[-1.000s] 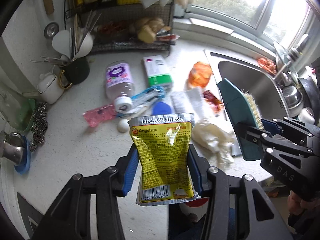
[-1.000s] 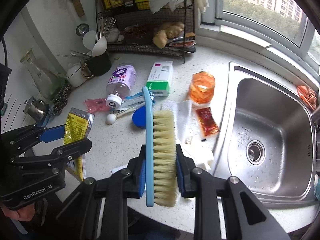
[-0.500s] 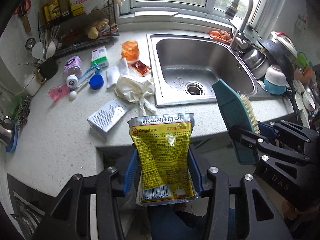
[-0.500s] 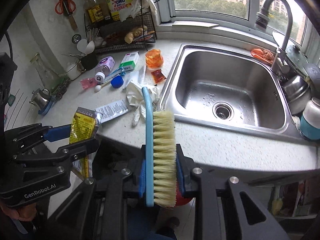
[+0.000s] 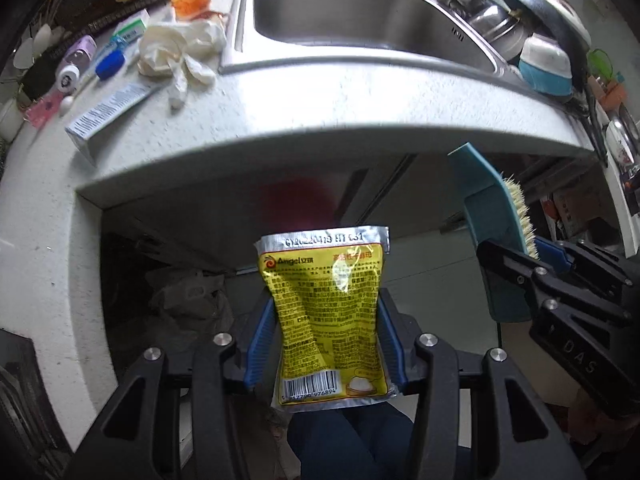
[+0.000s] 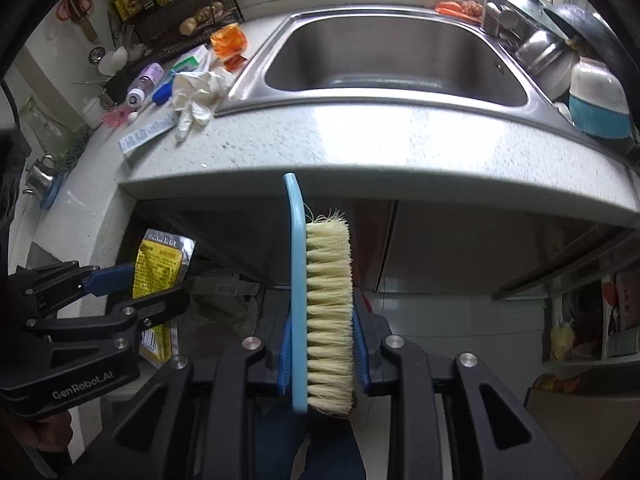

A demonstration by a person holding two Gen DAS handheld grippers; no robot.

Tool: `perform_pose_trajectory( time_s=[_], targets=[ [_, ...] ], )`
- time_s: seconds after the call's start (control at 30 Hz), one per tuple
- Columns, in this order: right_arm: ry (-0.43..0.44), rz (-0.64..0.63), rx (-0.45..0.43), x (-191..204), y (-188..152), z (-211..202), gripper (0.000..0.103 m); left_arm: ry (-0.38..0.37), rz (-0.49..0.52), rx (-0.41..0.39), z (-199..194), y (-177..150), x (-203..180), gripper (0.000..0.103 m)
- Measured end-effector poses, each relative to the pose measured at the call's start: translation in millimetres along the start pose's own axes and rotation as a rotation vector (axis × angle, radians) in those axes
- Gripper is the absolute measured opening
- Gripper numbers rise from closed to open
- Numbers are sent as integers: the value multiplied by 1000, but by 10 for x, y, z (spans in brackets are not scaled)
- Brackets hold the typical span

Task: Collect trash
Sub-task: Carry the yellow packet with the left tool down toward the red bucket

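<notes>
While the left gripper [image 5: 326,344] pinches the yellow yeast packet [image 5: 326,312], the right gripper [image 6: 322,344] clamps the blue scrubbing brush [image 6: 320,300] upright, both nearer than the countertop [image 5: 320,108] edge.

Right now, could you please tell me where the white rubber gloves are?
The white rubber gloves lie crumpled on the counter, just left of the sink, with the white printed box in front of them.
</notes>
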State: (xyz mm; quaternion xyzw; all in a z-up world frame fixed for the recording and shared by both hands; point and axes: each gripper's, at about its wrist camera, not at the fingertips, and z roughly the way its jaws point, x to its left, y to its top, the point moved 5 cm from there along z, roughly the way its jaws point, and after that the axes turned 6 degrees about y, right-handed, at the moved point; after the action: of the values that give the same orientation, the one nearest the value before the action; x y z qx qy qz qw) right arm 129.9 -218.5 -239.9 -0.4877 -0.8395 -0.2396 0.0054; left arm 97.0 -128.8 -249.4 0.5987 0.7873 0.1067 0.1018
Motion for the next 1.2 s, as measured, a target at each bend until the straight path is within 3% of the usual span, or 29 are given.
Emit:
perform_pose_trajectory(
  time_s=[0.23,0.47,0.73,1.2],
  targets=[
    [-47,55,60,-408,-292,755,23,-13,21,76,1120,-192,-111,46],
    [-76,75,106,-586,-503,1343,23,-16,33,100,1812,-310,-188,49],
    [-53,85,123,-430,-548,1394,23,2,58,52,1668,-335,-194,77],
    [-27,38,117,-274,-515,1100,23,7,-32,25,1286,-299,183,79]
  ],
)
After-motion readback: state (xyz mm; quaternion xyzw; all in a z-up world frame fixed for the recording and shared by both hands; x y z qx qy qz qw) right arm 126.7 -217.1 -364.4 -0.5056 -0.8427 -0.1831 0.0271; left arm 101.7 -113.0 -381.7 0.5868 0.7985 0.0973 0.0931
